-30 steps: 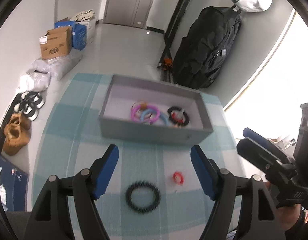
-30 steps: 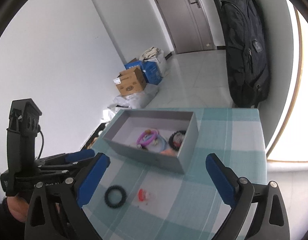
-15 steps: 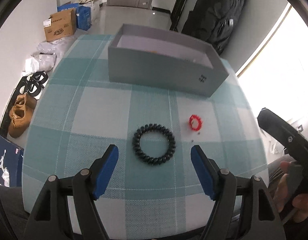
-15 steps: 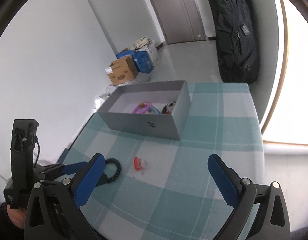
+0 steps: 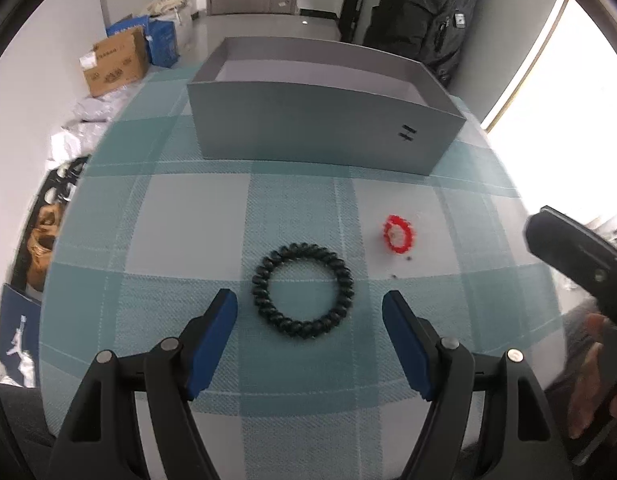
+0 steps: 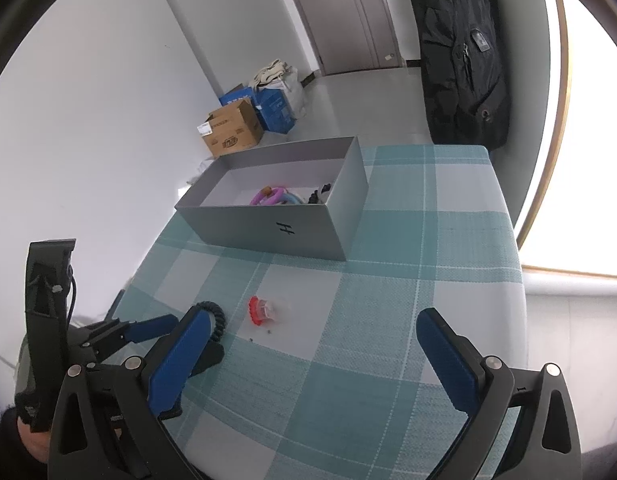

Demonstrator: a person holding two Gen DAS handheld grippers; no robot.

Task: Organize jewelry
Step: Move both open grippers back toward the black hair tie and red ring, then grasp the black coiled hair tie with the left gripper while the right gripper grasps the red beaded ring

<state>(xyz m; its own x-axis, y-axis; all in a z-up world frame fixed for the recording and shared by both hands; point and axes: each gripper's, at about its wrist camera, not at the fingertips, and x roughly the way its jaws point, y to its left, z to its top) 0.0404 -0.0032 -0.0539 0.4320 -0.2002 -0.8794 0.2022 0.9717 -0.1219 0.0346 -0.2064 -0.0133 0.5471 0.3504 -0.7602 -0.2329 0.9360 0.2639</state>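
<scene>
A black spiral bracelet [image 5: 303,290] lies flat on the teal checked tablecloth [image 5: 180,216], just ahead of my left gripper [image 5: 310,304]. That gripper is open, its blue pads either side of the ring without touching it. A small red ring-shaped piece [image 5: 397,234] lies to the right. The grey box [image 5: 316,128] stands behind; in the right wrist view it holds pink, blue and black bracelets [image 6: 277,196]. My right gripper [image 6: 312,324] hangs open over the cloth, empty, with the red piece [image 6: 260,311] ahead and the black bracelet [image 6: 217,318] partly hidden behind its left finger.
The table edge falls away on the left to a floor with shoes [image 5: 42,236], bags and a cardboard box [image 5: 115,62]. A black backpack [image 5: 424,12] leans by the door. A bright window [image 6: 588,120] is to the right. A hand [image 5: 588,380] holds the right gripper.
My left gripper has come down and tipped toward the table, so the black bracelet now sits close between its fingertips and the box interior is hidden. The right gripper also lowered slightly.
</scene>
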